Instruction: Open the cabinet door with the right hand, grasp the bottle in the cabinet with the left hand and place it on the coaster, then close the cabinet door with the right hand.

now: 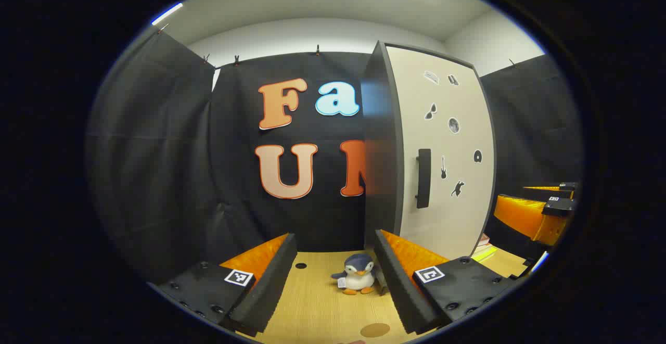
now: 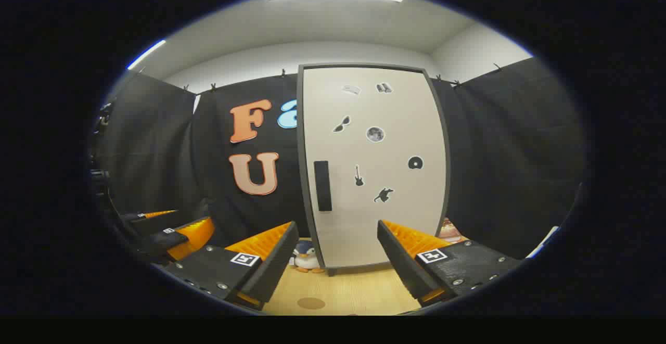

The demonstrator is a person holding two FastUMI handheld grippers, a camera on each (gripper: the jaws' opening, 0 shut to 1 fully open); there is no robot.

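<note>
The cabinet (image 2: 374,167) is standing at the back of the surface (image 2: 354,294), door shut. Both tools, left (image 1: 335,287) and right (image 2: 335,266), are hanging open and empty before it. The coaster (image 2: 311,303) is lying near the front edge, the penguin (image 1: 358,274) sitting beside the cabinet.

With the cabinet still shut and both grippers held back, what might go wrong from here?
The handle is a slim vertical bar, so the open right gripper may slip off it. The plush penguin sits by the cabinet's base, near the coaster, and may get knocked.
</note>
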